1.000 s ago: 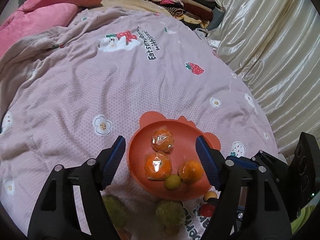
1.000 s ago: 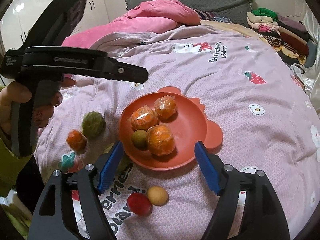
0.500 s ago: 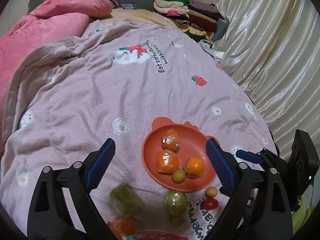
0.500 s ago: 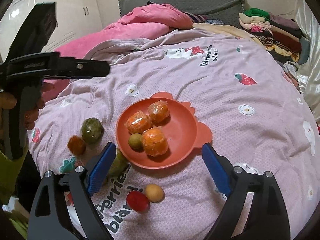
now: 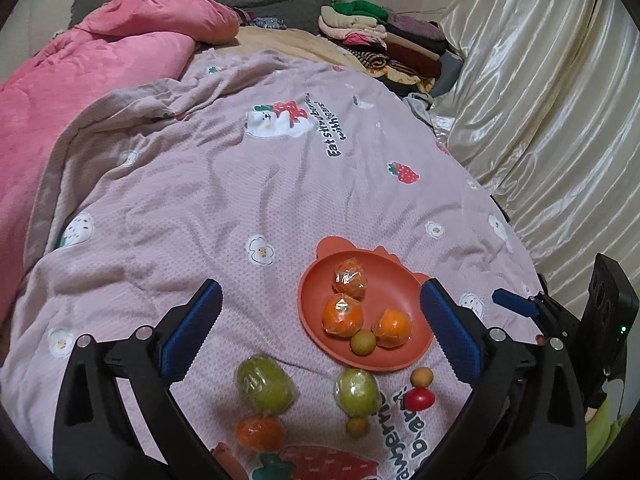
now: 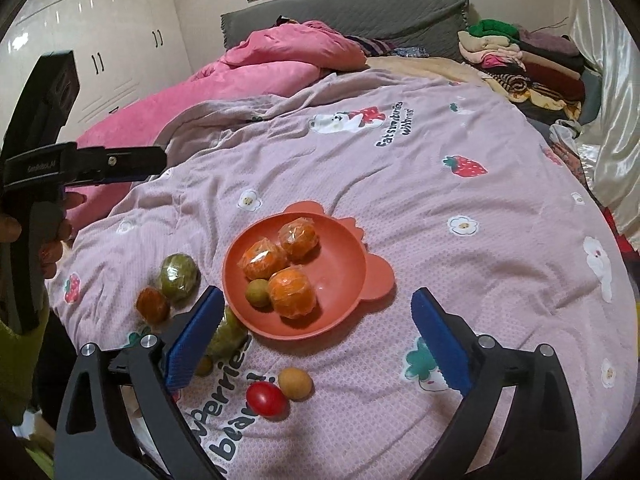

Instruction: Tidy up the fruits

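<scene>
An orange bear-eared plate (image 5: 404,288) (image 6: 344,264) lies on the bed and holds three wrapped oranges (image 5: 343,315) (image 6: 292,291) and one small green fruit (image 5: 363,342) (image 6: 257,290). In front of the plate lie two wrapped green fruits (image 5: 265,385) (image 5: 356,392), a wrapped orange (image 5: 260,432), a red fruit (image 6: 266,399) and a small tan fruit (image 6: 295,383). My left gripper (image 5: 320,328) is open and empty, raised above the fruit. My right gripper (image 6: 316,336) is open and empty, raised near the plate's front.
A pink strawberry-print blanket (image 5: 240,184) covers the bed. A pink duvet (image 5: 100,64) lies at the far left. Folded clothes (image 5: 384,40) are stacked at the far end. Shiny curtains (image 5: 540,100) hang on the right.
Both grippers have pulled back and up from the plate, so more loose fruit shows in front of it. Both stay open and empty.
</scene>
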Demonstrator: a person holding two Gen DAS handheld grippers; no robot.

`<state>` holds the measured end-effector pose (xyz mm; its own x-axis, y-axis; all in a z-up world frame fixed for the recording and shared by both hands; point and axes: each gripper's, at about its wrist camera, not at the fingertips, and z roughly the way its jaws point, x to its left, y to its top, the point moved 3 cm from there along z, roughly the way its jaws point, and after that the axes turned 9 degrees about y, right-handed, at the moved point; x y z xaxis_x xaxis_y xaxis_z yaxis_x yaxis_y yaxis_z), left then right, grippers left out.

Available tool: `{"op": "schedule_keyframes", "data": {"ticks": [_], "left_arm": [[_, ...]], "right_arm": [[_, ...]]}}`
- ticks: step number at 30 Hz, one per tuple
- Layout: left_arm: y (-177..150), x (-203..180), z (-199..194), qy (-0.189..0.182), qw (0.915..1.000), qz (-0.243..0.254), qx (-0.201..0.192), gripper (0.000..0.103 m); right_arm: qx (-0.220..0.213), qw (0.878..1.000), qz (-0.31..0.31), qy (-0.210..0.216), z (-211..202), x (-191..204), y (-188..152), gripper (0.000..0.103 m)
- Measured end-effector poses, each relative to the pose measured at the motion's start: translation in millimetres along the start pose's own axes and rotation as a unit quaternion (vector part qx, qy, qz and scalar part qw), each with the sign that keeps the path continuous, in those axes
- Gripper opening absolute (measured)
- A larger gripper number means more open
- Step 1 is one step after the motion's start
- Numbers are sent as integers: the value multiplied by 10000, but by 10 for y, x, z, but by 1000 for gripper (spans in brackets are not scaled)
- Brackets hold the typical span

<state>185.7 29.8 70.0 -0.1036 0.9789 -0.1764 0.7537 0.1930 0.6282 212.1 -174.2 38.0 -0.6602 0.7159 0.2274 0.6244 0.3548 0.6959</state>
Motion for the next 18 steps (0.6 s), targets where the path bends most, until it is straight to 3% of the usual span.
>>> {"op": "schedule_keyframes", "data": {"ticks": [18], "left_arm": [[-242, 128, -200, 209, 9998, 1, -64, 93]], "right_arm": [[27, 9999, -79, 60, -99, 156, -115, 94]]}}
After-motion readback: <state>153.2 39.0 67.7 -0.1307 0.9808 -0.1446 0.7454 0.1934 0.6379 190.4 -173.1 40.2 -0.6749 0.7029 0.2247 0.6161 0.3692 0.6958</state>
